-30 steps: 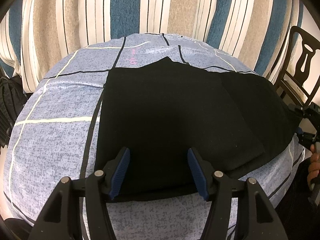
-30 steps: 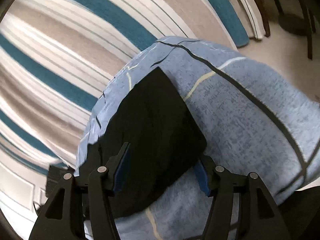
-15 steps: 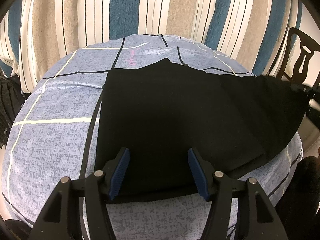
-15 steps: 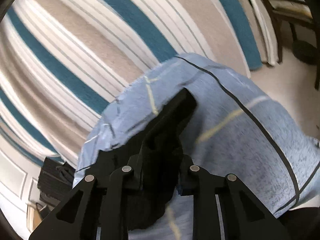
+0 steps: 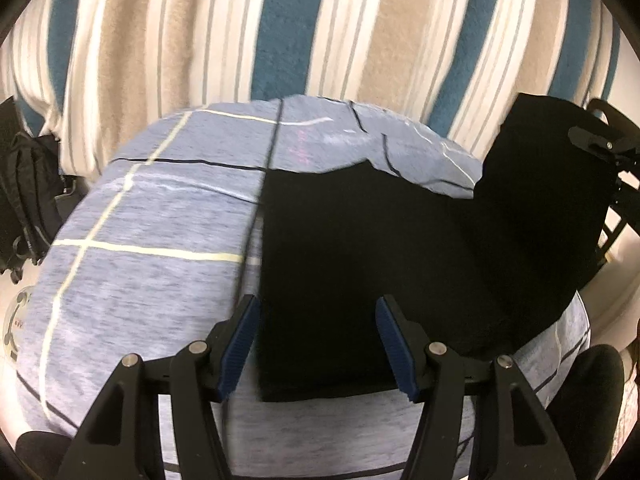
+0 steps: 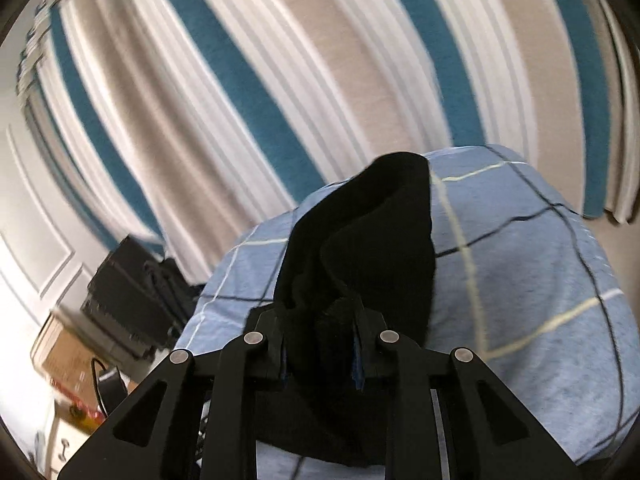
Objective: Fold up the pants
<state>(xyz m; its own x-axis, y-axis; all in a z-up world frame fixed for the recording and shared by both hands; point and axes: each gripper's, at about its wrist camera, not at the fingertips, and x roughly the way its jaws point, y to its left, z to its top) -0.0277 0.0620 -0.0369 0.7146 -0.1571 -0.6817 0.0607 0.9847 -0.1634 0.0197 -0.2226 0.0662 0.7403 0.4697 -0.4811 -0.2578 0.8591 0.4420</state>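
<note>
Black pants [image 5: 360,248] lie folded on a blue checked cloth [image 5: 152,216] over a round surface. My left gripper [image 5: 318,344] stands open just above their near edge, its blue pads either side of the fabric without pressing it. The pants' right end [image 5: 552,184] is lifted off the cloth and hangs from my right gripper [image 5: 600,148] at the right edge of the left wrist view. In the right wrist view my right gripper [image 6: 320,344] is shut on the bunched black pants [image 6: 368,240], which drape forward over the cloth [image 6: 520,280].
A striped blue, beige and white curtain [image 5: 304,28] hangs behind the surface. A black bag [image 5: 24,208] sits at the left, a dark chair [image 5: 620,208] at the right. Black boxes [image 6: 132,288] and a cardboard box [image 6: 64,352] stand left of the surface in the right wrist view.
My right gripper closed on the right end of the pants and lifted it up off the cloth, rolling as it rose. My left gripper shifted slightly and stayed open.
</note>
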